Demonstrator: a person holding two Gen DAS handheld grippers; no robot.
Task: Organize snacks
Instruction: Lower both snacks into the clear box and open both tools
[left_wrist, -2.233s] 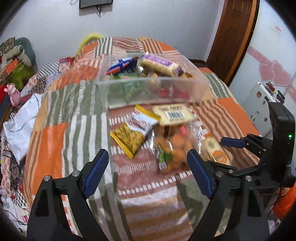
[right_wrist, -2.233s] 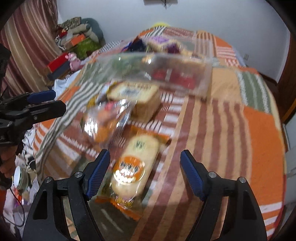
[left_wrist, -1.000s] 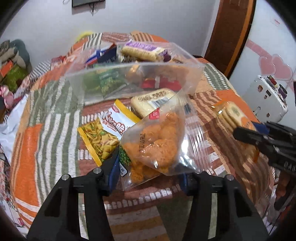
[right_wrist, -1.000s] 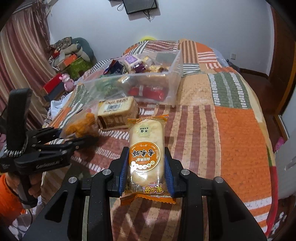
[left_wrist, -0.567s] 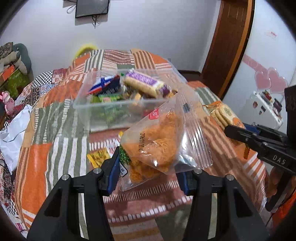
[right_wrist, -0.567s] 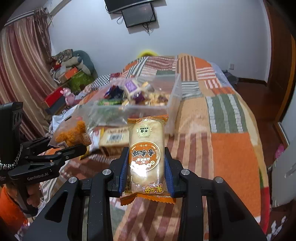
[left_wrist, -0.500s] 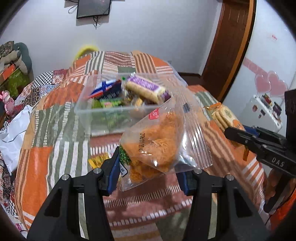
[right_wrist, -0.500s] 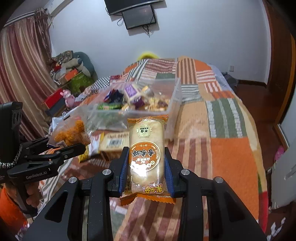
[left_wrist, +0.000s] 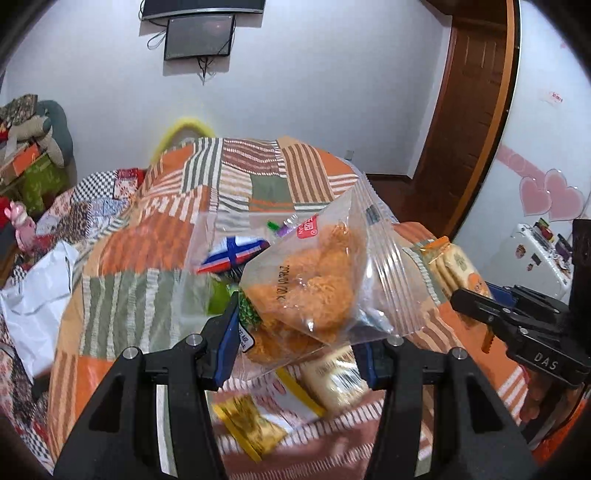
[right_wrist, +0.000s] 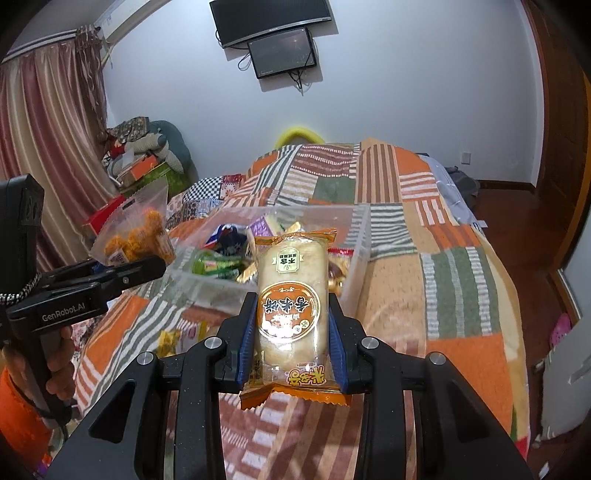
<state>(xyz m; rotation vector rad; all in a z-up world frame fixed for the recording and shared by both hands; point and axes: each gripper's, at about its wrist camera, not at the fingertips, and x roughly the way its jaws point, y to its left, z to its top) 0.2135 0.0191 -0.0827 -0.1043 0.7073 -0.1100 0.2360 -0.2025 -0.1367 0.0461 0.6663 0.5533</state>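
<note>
My left gripper (left_wrist: 299, 343) is shut on a clear zip bag of orange fried snacks (left_wrist: 314, 291) and holds it in the air above the bed. It also shows in the right wrist view (right_wrist: 136, 236). My right gripper (right_wrist: 291, 343) is shut on an orange rice cracker pack (right_wrist: 291, 295), held upright above the bed; it shows at the right of the left wrist view (left_wrist: 456, 266). The clear plastic snack bin (right_wrist: 354, 258) stands just beyond both packs, holding several snacks. The zip bag hides much of it in the left wrist view.
On the patchwork bedspread (right_wrist: 461, 288) below lie a yellow snack packet (left_wrist: 251, 424) and a beige wrapped pack with a barcode (left_wrist: 332, 380). A white plastic bag (left_wrist: 33, 295) lies at the bed's left edge. A small white fridge (left_wrist: 535, 258) stands at the right.
Both grippers closed on their packs and lifted them off the bed. In the last half second both rose further and moved toward the bin.
</note>
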